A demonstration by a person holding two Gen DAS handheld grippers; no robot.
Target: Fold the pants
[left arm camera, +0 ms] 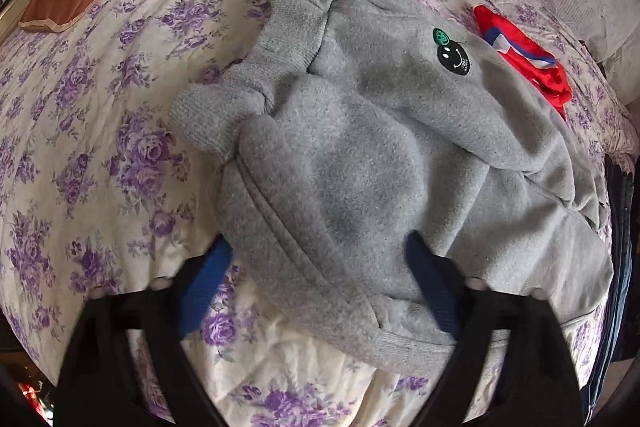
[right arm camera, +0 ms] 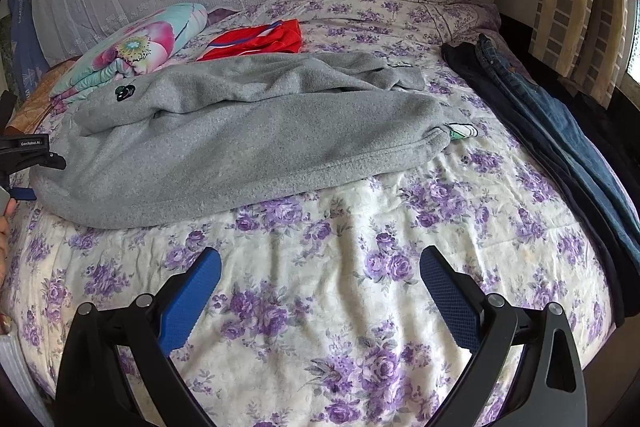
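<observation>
My left gripper (left arm camera: pixel 320 267) straddles a thick fold of the grey fleece pants (left arm camera: pixel 360 147), blue pads against the cloth on both sides. My right gripper (right arm camera: pixel 320 279) hangs wide open, holding nothing, over the purple-flowered bedspread (right arm camera: pixel 320 307). The pants lie sprawled across the bed; folded jeans (right arm camera: pixel 540 115) lie along its right edge.
</observation>
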